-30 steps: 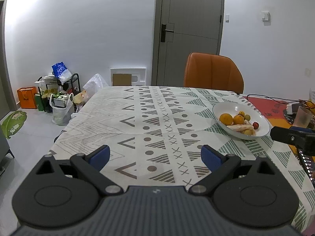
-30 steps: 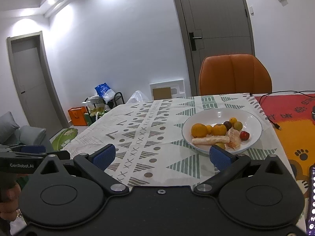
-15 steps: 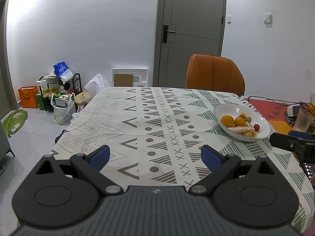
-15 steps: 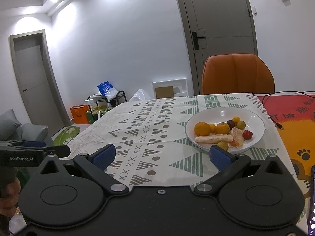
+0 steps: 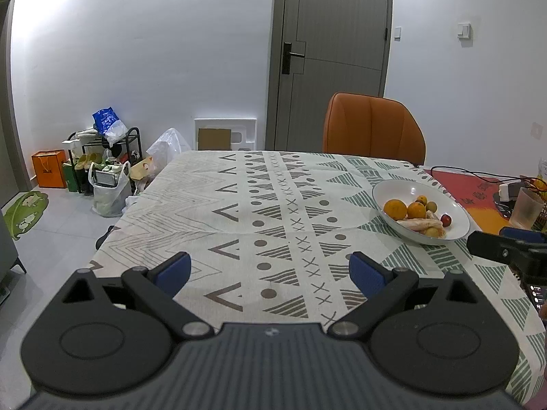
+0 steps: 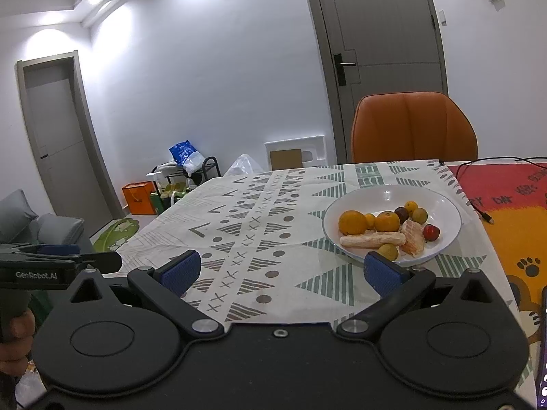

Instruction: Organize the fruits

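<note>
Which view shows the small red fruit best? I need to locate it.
The right wrist view: the small red fruit sits near and unobstructed on the white plate. The left wrist view shows it smaller, farther off.

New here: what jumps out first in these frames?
The white bowl of fruit on the patterned tablecloth, at the table's right side: two oranges, small round fruits and a red one. Behind it, an orange chair at the far edge. Both tools, left and right, are open and empty, short of the bowl.
</note>
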Demonstrator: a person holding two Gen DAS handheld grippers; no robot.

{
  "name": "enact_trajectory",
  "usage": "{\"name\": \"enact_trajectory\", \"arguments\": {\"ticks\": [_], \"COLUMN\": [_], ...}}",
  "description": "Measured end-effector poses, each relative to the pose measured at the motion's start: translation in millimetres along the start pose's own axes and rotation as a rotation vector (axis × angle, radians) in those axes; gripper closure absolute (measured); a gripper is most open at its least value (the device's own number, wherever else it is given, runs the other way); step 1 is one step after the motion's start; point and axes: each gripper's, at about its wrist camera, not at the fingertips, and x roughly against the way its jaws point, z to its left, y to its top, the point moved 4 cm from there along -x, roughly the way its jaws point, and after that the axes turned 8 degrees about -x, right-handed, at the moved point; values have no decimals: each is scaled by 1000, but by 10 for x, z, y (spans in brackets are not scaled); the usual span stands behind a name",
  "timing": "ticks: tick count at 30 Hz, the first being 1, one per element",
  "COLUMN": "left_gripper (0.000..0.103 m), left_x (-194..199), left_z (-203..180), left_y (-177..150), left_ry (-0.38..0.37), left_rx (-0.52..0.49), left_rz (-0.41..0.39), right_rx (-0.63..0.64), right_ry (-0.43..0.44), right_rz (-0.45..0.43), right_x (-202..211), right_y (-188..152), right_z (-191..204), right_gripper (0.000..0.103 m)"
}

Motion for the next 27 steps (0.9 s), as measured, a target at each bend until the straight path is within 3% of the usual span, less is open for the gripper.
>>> {"name": "enact_trajectory", "arguments": {"ticks": [27], "left_gripper": [5], "left_x": [3], "left_z": [23], "left_y": [-16], "left_ry": [0], "left_rx": [4], "left_rz": [-14], "right_rx": [7], "right_ry": [-24], "right_rz": [-3], "right_x": [-8], "right_y": [-28], "right_z": [-7], "right_gripper": [0]}}
